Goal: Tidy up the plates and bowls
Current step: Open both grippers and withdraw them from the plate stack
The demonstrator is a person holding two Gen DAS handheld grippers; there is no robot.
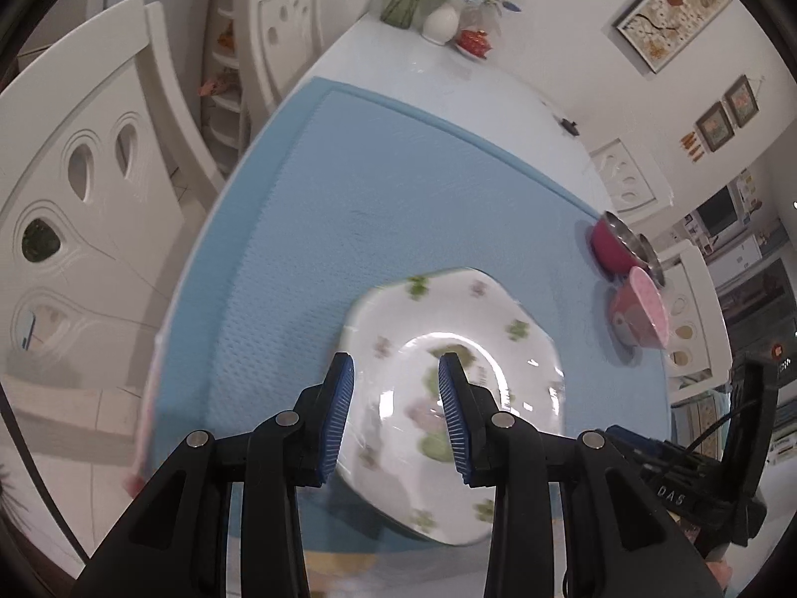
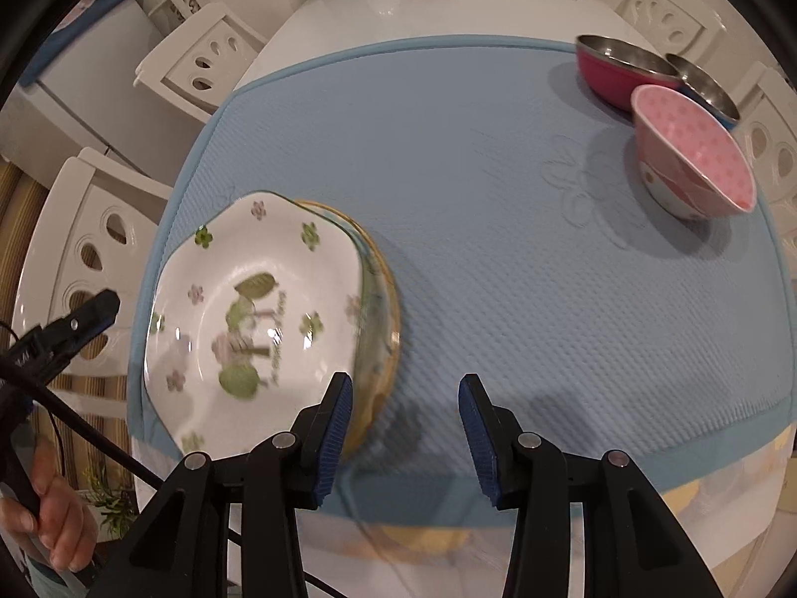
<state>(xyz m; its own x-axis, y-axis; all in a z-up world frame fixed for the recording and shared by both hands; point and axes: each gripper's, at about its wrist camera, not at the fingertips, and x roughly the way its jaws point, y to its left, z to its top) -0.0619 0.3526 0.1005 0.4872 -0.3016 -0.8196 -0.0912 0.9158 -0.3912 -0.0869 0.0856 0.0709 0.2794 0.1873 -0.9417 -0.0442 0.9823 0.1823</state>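
One blue mat (image 2: 473, 229) covers the tabletop (image 2: 423, 5). The floral plate (image 2: 249, 309) tops a stack at its near left; three bowls (image 2: 692, 149) cluster far right. Left gripper (image 1: 396, 416) and right gripper (image 2: 406, 438) hover, fingers spread, empty.

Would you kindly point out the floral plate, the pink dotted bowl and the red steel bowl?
floral plate (image 2: 249, 309): right wrist view, painted centre.
pink dotted bowl (image 2: 697, 149): right wrist view, dotted inside.
red steel bowl (image 2: 612, 82): right wrist view, red outer wall.

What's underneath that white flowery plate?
Under the white floral plate a yellow-rimmed plate's edge shows, resting on the blue mat. The rest is covered, including any further plates.
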